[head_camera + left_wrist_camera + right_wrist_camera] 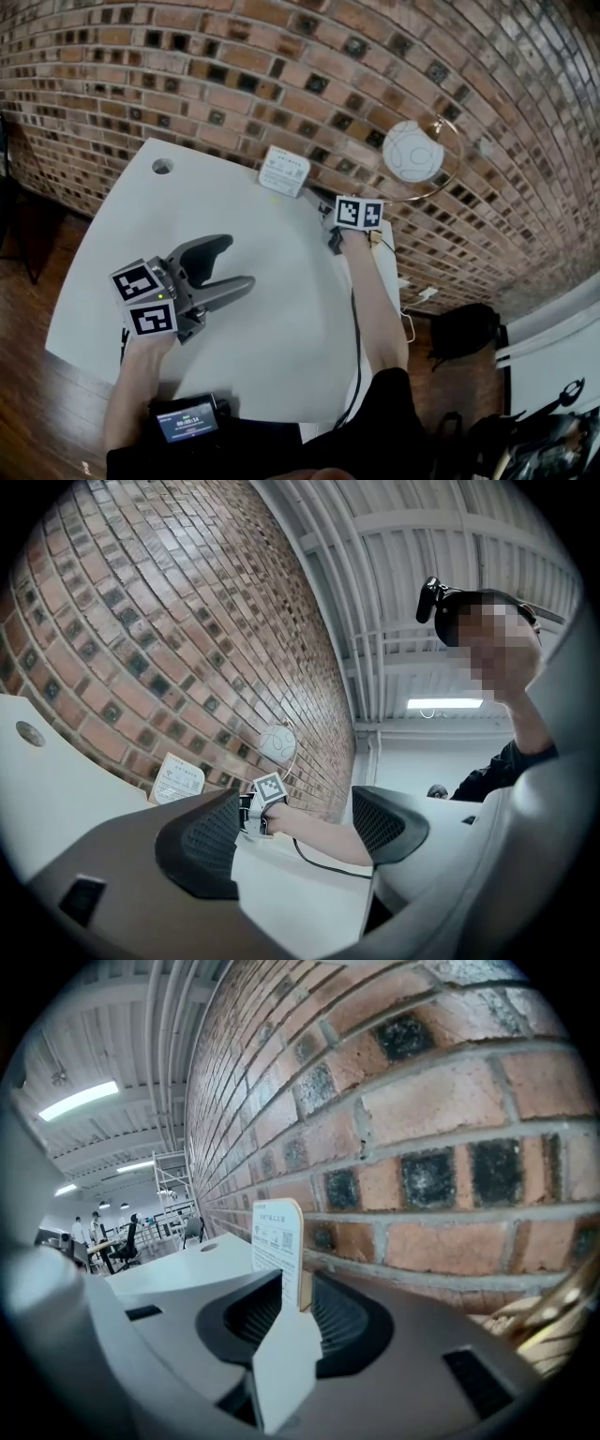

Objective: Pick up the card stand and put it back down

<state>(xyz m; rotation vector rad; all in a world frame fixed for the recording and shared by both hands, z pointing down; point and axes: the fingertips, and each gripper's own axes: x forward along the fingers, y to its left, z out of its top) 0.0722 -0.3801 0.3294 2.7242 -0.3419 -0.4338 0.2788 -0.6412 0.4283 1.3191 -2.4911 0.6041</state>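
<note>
I am holding my right gripper low beside the brick wall, at the far right part of the white desk. Its jaws are standing narrow, and the card stand is rising upright out of the gap at their tips. The stand is filling that gap from side to side, so the pads appear to be pressing on its lower part, with its pale wooden edge lying against the right pad. I cannot tell whether its foot is touching the desk, because the jaws are covering it.

From my head camera the card stand is showing at the desk's back edge, close against the wall, just left of the right gripper's marker cube. A black cable is running along my right forearm.

I am keeping my left gripper well apart from the stand, over the desk's near left part. Its jaws are gaping wide with nothing between them, pointing across the desk towards my right wrist.

A round hole is showing in the desk's far left corner, and a white globe is hanging in a thin ring against the wall.
</note>
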